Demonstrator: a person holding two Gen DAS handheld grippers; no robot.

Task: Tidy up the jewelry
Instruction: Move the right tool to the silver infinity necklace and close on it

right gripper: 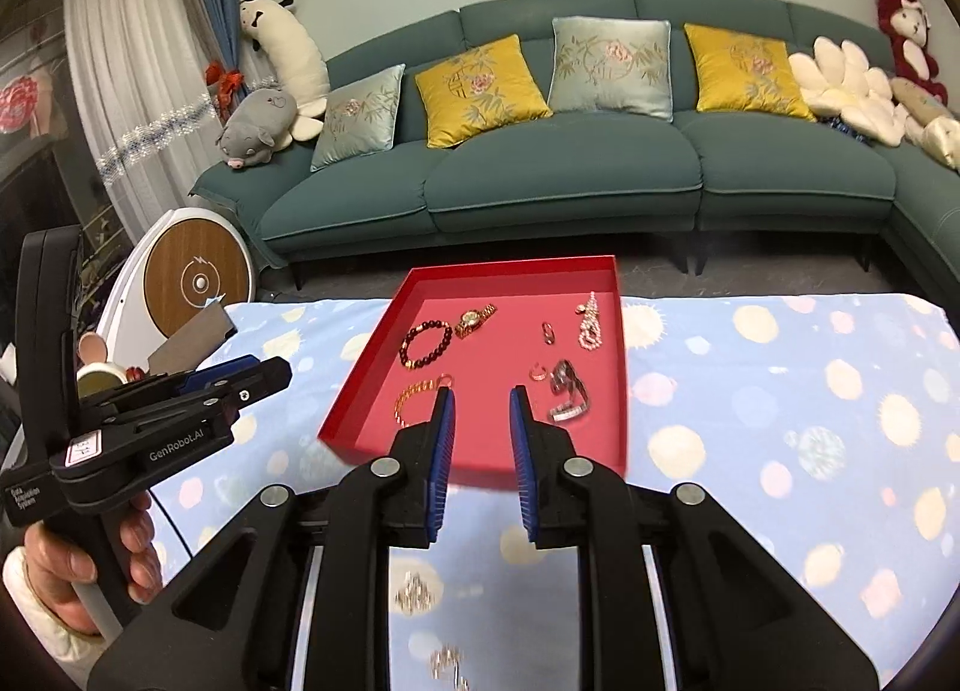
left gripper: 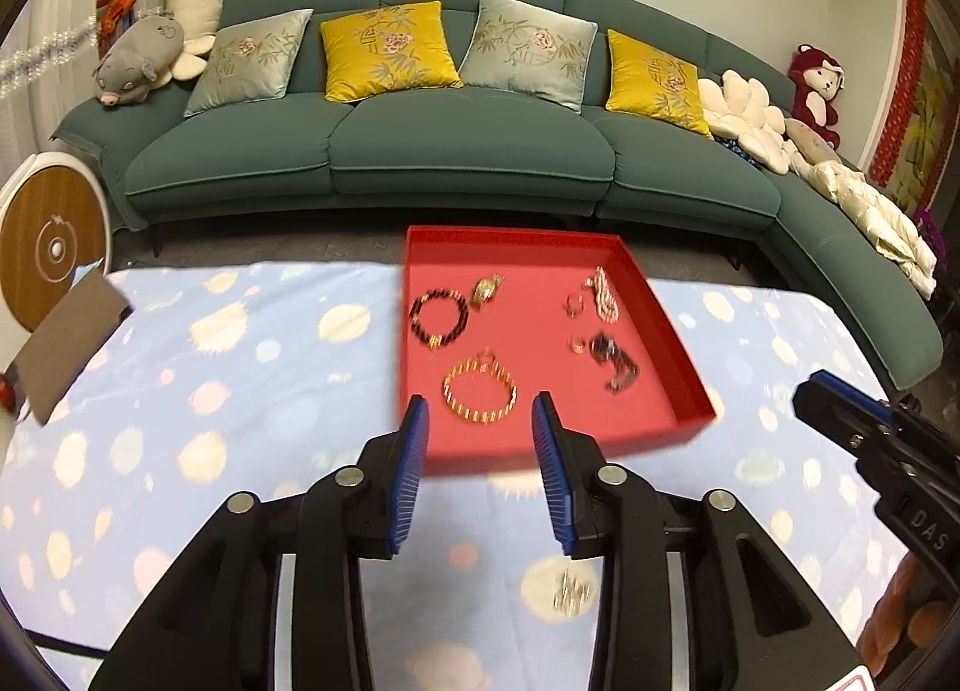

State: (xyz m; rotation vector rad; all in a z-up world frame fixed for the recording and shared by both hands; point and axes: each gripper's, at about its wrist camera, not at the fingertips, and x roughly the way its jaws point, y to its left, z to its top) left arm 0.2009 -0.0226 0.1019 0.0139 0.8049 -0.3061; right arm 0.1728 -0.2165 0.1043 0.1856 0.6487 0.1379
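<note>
Claws (left (left gripper: 480, 409), right (right gripper: 480, 397)) gape empty above red tray (left gripper: 660, 295) holding, seemingly, bracelets (left gripper: 480, 391).

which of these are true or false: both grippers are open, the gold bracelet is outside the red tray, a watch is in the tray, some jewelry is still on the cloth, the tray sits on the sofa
1. Both grippers are open. True: the left gripper and the right gripper hold nothing.
2. The gold bracelet lies outside the red tray. False: it lies inside.
3. A watch is in the tray. True.
4. Some jewelry lies on the cloth. True.
5. The tray sits on the sofa. False: it sits on the cloth.
</note>
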